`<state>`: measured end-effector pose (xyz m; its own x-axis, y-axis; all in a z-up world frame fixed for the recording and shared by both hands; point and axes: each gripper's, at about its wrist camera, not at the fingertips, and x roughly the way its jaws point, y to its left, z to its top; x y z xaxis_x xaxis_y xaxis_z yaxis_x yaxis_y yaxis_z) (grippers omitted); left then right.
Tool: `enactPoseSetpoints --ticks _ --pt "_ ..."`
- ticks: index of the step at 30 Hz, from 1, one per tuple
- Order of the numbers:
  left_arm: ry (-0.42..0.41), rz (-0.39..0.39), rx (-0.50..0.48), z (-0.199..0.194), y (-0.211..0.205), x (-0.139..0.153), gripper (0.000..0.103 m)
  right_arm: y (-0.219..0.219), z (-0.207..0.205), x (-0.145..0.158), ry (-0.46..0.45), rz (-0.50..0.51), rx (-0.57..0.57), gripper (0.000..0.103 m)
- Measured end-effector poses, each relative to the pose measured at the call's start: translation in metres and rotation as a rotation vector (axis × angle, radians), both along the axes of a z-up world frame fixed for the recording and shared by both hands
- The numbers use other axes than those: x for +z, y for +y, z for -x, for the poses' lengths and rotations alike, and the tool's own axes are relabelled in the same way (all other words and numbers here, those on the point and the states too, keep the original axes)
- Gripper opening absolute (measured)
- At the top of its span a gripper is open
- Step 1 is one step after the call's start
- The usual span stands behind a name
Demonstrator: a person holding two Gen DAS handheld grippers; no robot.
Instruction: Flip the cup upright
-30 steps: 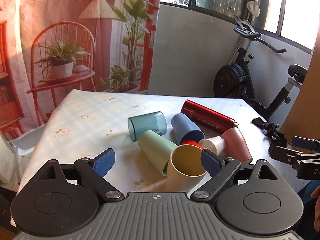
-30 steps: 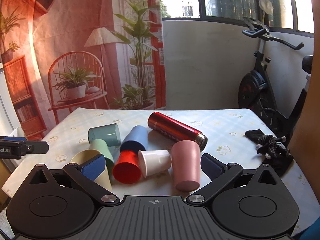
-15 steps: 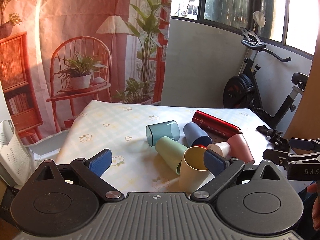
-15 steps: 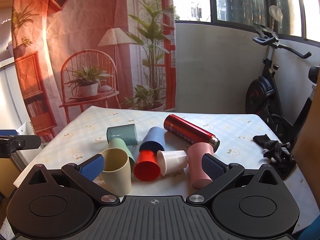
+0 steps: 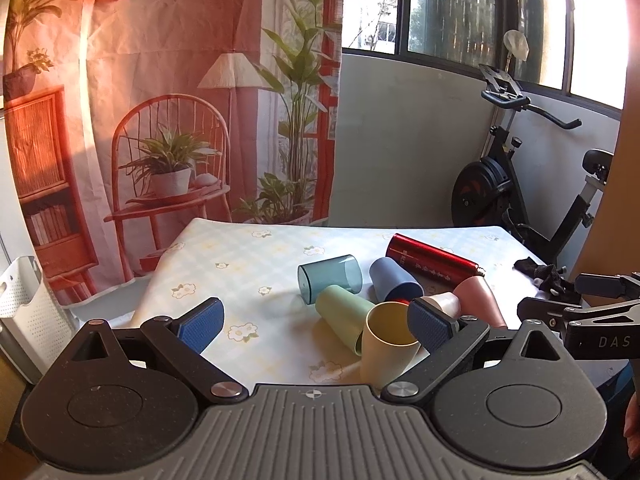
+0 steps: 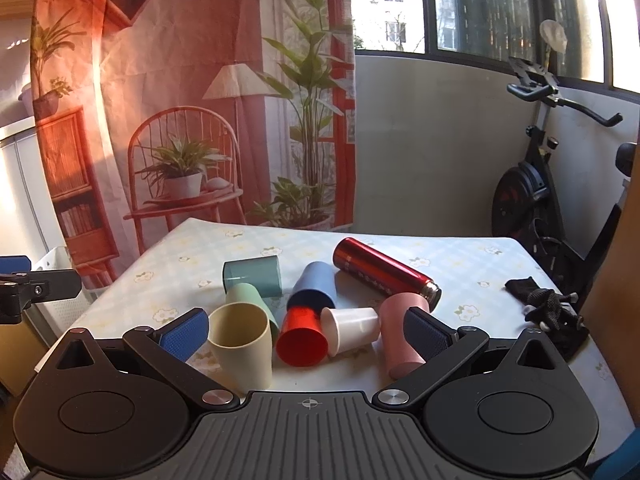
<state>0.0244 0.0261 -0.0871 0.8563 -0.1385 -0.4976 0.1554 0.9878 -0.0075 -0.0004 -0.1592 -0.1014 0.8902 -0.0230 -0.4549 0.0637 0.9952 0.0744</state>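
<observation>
A cream-yellow cup [image 5: 386, 344] [image 6: 242, 344] stands upright, mouth up, at the near edge of a cluster of cups. The others lie on their sides: light green [image 5: 340, 318] [image 6: 250, 302], clear teal [image 5: 330, 278] [image 6: 252, 276], blue [image 5: 394, 284] [image 6: 314, 286], red [image 6: 300, 340], white [image 6: 352, 330], and pink [image 5: 478, 304] [image 6: 400, 332]. My left gripper [image 5: 316, 322] is open and empty, back from the cream cup. My right gripper [image 6: 304, 334] is open and empty, in front of the cluster.
A red metal flask [image 5: 434, 262] [image 6: 386, 272] lies behind the cups. The table [image 5: 248, 264] has a floral checked cloth. A black strap bundle [image 6: 548, 306] lies at the right edge. An exercise bike [image 5: 516, 196] stands right, a white basket [image 5: 28, 312] left.
Both grippers have pulled back and up from the table, so the cups look smaller and farther. The cream-yellow cup stands free of the left gripper's fingers.
</observation>
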Motion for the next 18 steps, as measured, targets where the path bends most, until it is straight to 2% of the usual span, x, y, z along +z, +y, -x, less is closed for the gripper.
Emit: enactPoseSetpoints --ticks 9,18 --pt "-0.033 -0.043 -0.003 0.0100 -0.0055 0.0059 0.099 0.0004 0.0026 0.0038 -0.008 0.000 -0.001 0.103" --pt "-0.042 -0.038 -0.005 0.0134 -0.0053 0.0100 0.099 -0.0005 0.0049 0.0072 -0.019 -0.004 -0.008 0.103"
